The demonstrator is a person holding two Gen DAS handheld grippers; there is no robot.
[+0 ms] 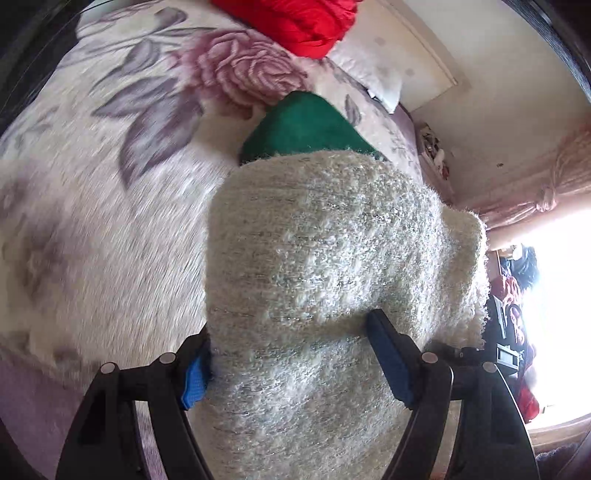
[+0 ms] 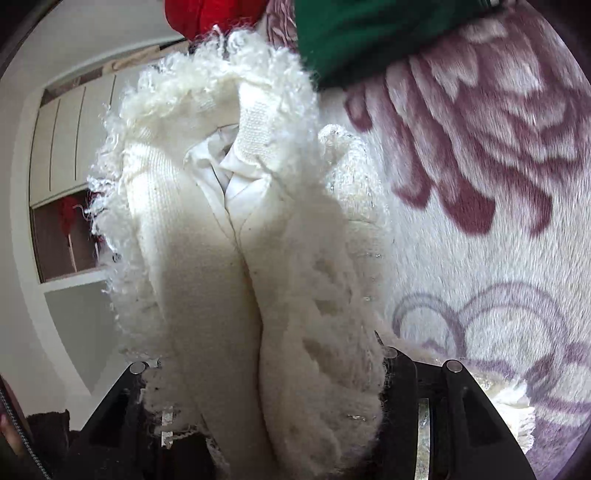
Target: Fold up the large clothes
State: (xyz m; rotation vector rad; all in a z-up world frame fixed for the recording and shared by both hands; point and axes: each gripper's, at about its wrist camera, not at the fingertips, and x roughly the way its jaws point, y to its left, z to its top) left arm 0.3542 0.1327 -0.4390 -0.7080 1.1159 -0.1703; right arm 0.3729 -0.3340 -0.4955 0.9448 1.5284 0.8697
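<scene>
Two grippers clamped on one cream fuzzy knit coat (image 1: 325,266) above the floral bed blanket (image 1: 110,184).

Left gripper (image 1: 291,354) pinched a bunched fold between its blue pads (image 1: 194,380), pointing toward the blanket's far edge, where a green garment (image 1: 306,129) and a red garment (image 1: 299,22) lay. Right gripper (image 2: 266,373) was closed on the coat's shaggy-trimmed collar edge (image 2: 207,122), angled toward the bed's side, the white lining showing. The coat appeared soft, bulky and moderately heavy; doubled thicknesses near seams seemed the safest holds.
</scene>
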